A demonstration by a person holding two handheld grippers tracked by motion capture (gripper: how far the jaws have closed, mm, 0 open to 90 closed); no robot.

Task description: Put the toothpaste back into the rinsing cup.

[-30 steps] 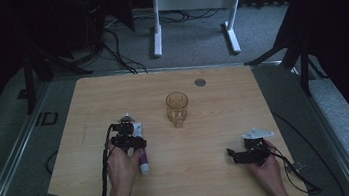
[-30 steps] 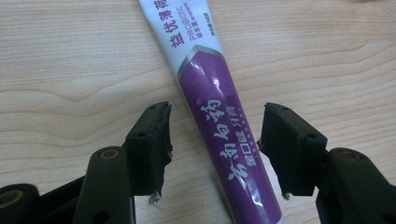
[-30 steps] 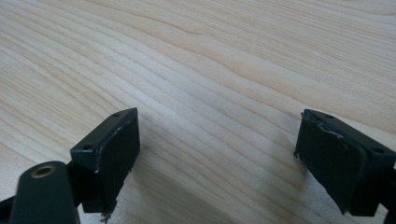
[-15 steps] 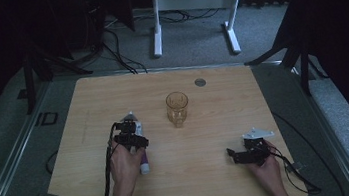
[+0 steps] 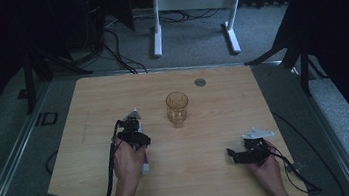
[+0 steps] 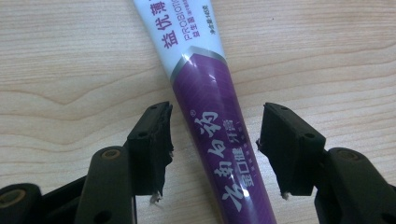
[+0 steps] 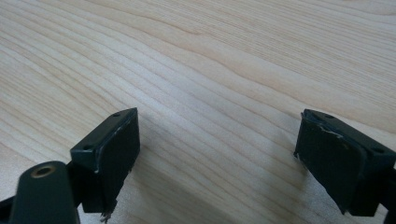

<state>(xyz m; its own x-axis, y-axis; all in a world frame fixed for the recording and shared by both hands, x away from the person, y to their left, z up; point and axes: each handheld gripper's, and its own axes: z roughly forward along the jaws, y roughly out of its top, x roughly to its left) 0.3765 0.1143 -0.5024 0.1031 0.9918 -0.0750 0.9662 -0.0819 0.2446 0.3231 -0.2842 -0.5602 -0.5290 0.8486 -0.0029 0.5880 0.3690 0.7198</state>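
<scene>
A purple-and-white tube (image 6: 212, 121) (Chinese characters and the word "PROBIOTIC" are printed on it) is lying flat on the wooden table (image 5: 83, 109). In the left gripper view it is being straddled by the left gripper (image 6: 215, 149), whose jaws are spread to either side of the purple part with a gap left on both sides, so nothing is being squeezed. In the high view this gripper (image 5: 133, 128) is being held at about 8 o'clock from the amber glass (image 5: 177, 108), which is standing upright near the table's middle. The right gripper (image 5: 232, 154) is being held at about 4 o'clock from the glass, well apart from it. In its own view, its jaws (image 7: 215, 154) are parted wide over bare wood. A small grey disc (image 5: 200, 81) is set in the tabletop at 1 o'clock from the glass.
</scene>
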